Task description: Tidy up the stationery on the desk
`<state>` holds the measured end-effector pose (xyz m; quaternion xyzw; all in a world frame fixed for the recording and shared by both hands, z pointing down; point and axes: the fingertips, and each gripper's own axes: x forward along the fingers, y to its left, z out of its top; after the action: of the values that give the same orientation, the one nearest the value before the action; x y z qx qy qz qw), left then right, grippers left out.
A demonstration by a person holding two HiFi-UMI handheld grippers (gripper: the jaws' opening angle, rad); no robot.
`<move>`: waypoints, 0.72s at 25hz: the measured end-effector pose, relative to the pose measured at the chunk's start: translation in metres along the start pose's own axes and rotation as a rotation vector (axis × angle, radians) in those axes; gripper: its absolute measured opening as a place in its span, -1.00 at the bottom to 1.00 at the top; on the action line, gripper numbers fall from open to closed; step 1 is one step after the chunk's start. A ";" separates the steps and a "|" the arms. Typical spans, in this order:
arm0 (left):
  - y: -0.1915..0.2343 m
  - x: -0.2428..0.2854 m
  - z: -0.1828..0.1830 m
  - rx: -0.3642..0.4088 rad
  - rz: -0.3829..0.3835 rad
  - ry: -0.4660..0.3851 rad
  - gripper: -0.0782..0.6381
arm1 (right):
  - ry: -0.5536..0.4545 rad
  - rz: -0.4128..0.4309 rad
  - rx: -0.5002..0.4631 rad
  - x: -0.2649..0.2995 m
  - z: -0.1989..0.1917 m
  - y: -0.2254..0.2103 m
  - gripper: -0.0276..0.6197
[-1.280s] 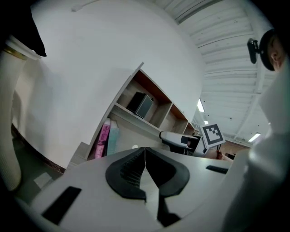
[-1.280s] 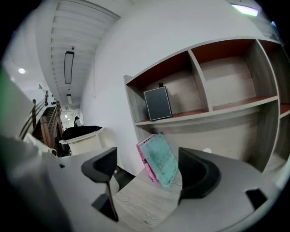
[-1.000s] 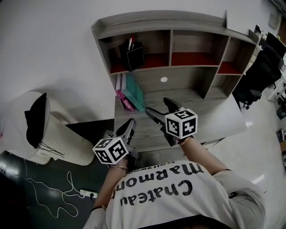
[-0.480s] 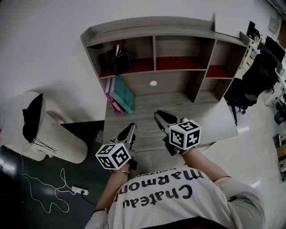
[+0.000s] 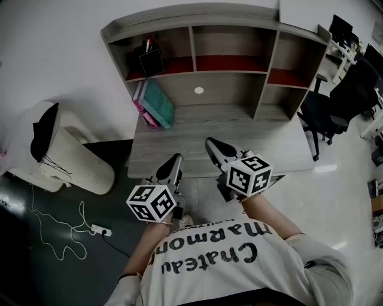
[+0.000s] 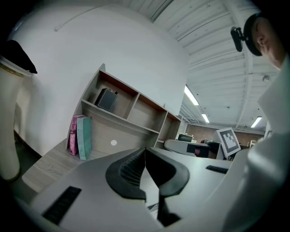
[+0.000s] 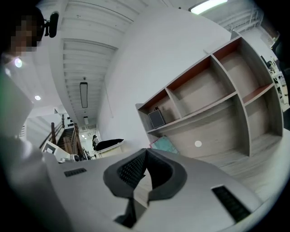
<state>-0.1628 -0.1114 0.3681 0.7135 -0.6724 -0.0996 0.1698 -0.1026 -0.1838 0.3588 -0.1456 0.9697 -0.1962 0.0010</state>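
Both grippers are held level over the near edge of the tabletop (image 5: pixel 257 136). The left gripper (image 5: pixel 175 161) is seen shut tight, its fingers (image 6: pixel 127 170) pressed together with nothing caught between them. The right gripper (image 5: pixel 212 145) has just been closing, and its fingers (image 7: pixel 131 171) are now met on nothing as well.

The stationery is found well ahead and off to the left. A teal book (image 5: pixel 158 103) and a pink book (image 5: pixel 142 106) are stood on edge at the back left of the tabletop, tilted a little, covers running front to back. Above them a black pen holder (image 5: pixel 151 60) is seated in the top-left compartment of the hutch (image 5: pixel 191 13), with pens poking out. The left gripper is judged the nearer.
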 end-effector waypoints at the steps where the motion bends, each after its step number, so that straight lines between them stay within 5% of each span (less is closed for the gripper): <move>1: -0.006 -0.003 -0.004 0.005 0.003 0.001 -0.74 | -0.003 0.003 0.002 -0.007 -0.001 0.000 -0.86; 18: -0.077 -0.046 -0.051 0.027 0.045 -0.041 -0.73 | 0.047 0.007 -0.100 -0.091 -0.033 0.013 -0.87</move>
<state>-0.0762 -0.0570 0.3819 0.6982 -0.6929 -0.1013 0.1487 -0.0211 -0.1339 0.3787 -0.1374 0.9786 -0.1507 -0.0282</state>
